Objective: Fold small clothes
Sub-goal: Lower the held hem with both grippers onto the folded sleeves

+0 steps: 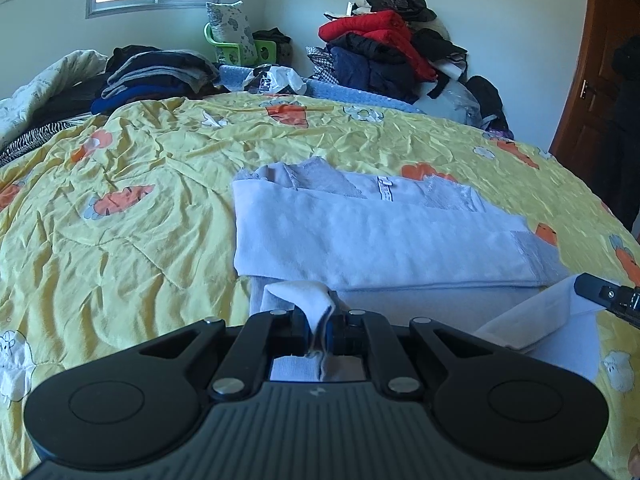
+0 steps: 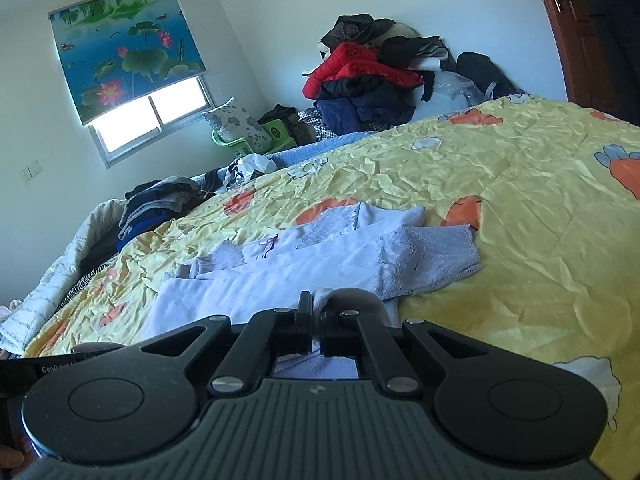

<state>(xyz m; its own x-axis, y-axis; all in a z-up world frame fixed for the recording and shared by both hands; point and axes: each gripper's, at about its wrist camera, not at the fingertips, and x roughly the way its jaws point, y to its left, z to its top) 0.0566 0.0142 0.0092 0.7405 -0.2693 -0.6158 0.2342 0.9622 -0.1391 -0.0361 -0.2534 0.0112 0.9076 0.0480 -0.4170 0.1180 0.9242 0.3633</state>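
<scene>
On yellow quilt (image 1: 160, 184), near its front edge: pale lilac garment (image 1: 360, 236), partly folded. Left gripper (image 1: 318, 332) pinches its near hem; right gripper (image 2: 318, 330) clamps another fold. Open quilt all around. Green basket (image 2: 244, 142) holds a pillow (image 2: 236, 122).

The garment (image 1: 360, 236) lies on the quilt (image 1: 140, 184), clothes pile (image 1: 384, 48) behind.

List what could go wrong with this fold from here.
1. The left gripper pinches only a thin bunched edge of the pale garment; it may slip out mid-fold.
2. The right gripper grips just as narrowly, so uneven pulling could skew the fold.
3. The lace trim may bunch or drag on the wrinkled yellow quilt.
</scene>
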